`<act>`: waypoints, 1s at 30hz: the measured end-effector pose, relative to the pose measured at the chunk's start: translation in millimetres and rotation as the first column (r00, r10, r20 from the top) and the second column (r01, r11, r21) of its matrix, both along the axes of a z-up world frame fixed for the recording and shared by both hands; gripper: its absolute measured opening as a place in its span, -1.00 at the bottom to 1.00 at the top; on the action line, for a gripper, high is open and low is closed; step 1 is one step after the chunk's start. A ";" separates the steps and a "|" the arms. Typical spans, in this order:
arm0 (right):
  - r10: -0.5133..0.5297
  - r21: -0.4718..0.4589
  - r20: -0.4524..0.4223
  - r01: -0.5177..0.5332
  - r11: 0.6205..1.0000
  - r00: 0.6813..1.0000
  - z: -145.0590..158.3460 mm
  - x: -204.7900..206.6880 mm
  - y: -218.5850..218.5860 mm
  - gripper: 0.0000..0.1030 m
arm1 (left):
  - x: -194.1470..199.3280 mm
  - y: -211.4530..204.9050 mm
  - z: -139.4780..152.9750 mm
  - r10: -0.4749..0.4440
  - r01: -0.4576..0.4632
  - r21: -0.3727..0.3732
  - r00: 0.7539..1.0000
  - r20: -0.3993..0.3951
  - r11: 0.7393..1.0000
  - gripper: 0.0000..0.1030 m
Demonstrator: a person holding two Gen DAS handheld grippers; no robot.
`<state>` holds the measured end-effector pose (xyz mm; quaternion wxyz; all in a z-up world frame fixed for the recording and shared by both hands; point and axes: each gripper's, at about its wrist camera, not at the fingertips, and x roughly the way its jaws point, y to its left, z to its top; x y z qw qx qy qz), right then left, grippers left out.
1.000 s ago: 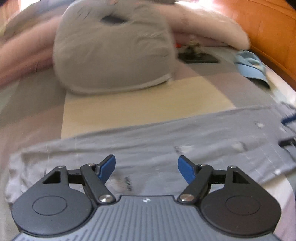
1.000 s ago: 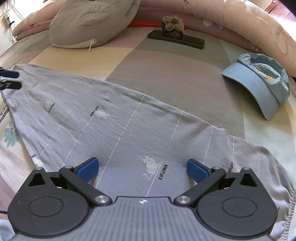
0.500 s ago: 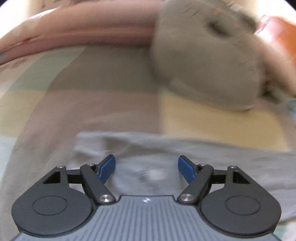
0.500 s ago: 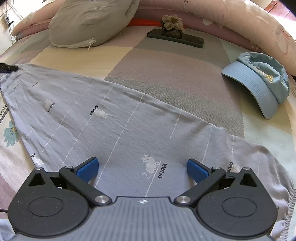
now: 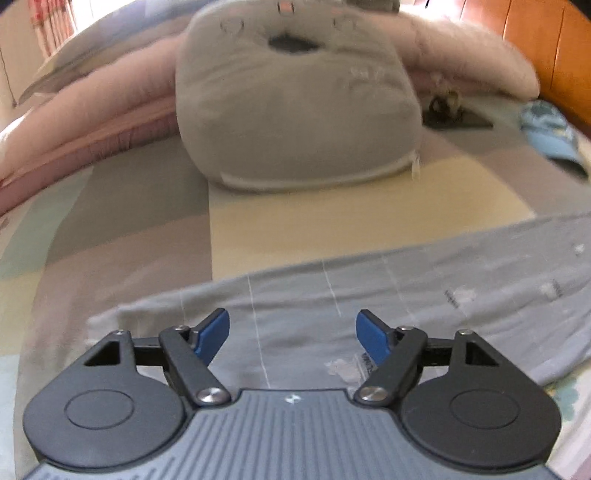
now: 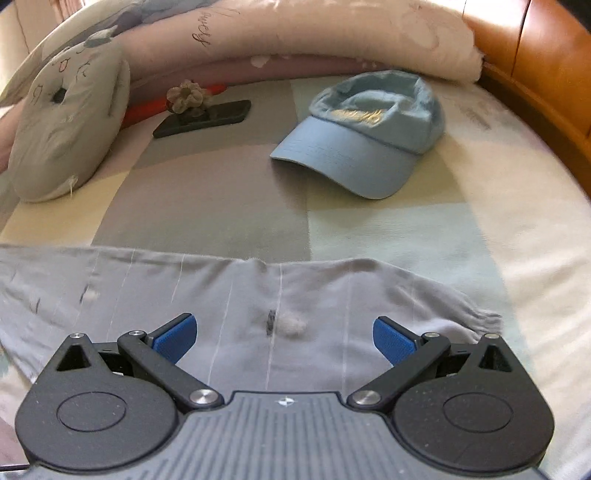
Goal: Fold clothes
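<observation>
A grey-blue garment (image 5: 424, 291) with thin white lines and small prints lies flat across the bed, stretching off to the right in the left wrist view. My left gripper (image 5: 293, 334) hovers over its left end, open, with nothing between the blue pads. In the right wrist view the same garment (image 6: 258, 295) spreads below my right gripper (image 6: 284, 338), whose jaws stand wide apart over a small print, near the gathered right end. No cloth is pinched by either one.
A grey plush pillow (image 5: 295, 110) sits behind the garment, with a pink rolled quilt (image 6: 295, 33) along the back. A light blue cap (image 6: 369, 136), a dark phone (image 6: 203, 116) with a flower ornament, and the orange wooden bed frame (image 6: 546, 62) lie to the right.
The left gripper swung left and back, now again facing the pillow over the garment's left end. The right gripper moved right toward the garment's gathered end and rolled, so the cap sits ahead of it.
</observation>
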<state>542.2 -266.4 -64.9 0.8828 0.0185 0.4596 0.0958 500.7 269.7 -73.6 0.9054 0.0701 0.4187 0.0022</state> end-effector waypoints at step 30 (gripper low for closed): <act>-0.117 -0.139 -0.005 0.115 0.984 0.993 -26.0 42.2 -20.3 1.00 | -19.3 2.6 7.5 0.115 -0.116 -0.030 0.993 -0.011 0.993 0.64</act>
